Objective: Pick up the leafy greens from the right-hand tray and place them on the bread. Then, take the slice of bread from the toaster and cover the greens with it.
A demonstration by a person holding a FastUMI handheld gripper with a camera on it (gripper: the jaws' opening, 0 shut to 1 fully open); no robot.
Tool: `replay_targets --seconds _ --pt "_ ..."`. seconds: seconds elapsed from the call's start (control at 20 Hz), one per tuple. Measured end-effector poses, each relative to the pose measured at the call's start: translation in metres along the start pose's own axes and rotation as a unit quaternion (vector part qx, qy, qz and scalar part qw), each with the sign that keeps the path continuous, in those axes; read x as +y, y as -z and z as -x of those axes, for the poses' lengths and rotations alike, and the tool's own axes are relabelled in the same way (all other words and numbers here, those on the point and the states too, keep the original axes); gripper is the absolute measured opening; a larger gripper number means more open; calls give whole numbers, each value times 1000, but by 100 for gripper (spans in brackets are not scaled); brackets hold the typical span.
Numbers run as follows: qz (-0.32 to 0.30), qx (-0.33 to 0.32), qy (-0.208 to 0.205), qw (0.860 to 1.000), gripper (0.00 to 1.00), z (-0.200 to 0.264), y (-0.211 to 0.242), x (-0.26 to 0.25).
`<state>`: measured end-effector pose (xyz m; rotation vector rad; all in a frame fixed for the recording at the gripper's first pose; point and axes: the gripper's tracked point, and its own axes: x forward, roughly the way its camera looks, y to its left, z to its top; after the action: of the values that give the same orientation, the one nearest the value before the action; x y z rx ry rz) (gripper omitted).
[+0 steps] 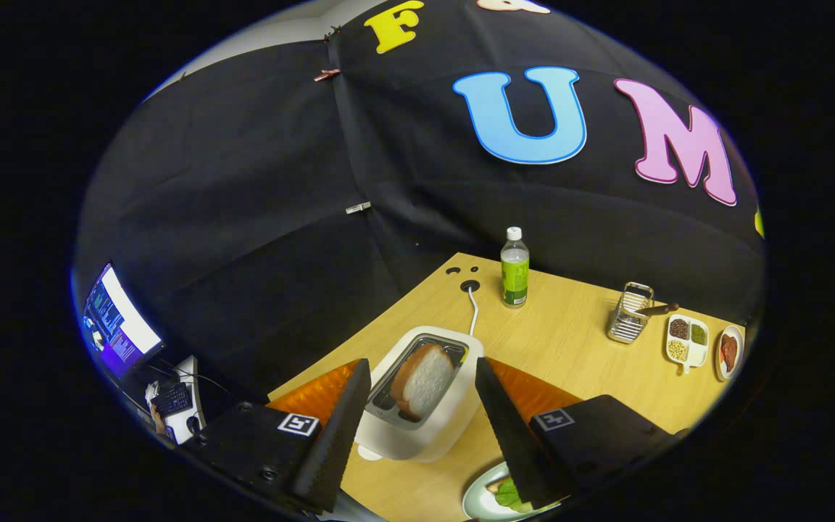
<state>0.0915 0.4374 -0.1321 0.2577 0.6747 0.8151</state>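
Bread slice point(423, 379) stood in the toaster point(417, 402), between and just ahead of the spread gripper point(417, 380) fingers, untouched | greens point(508, 494) lay on plate point(477, 500) beside right finger | wooden table point(570, 341), black cloth wall | bottle point(514, 267), metal rack point(629, 313), divided dish point(687, 339) stood beyond.

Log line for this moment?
gripper: open, jaws flanking toaster | bread slice: in slot | greens: on plate
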Motion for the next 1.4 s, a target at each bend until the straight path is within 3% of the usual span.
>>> replay_targets --seconds 0.45,0.55,0.7,0.8,1.0,1.4 --pt "-7 82 59 995 91 -79 43 -6" --pt "-9 90 78 993 77 -81 48 -11" --pt "-27 108 103 988 40 -80 58 -25" --pt "-52 111 88 988 19 -82 58 -18" --pt "-74 104 82 988 12 -75 52 -17" --pt "-137 40 62 988 11 -17 5 -25"
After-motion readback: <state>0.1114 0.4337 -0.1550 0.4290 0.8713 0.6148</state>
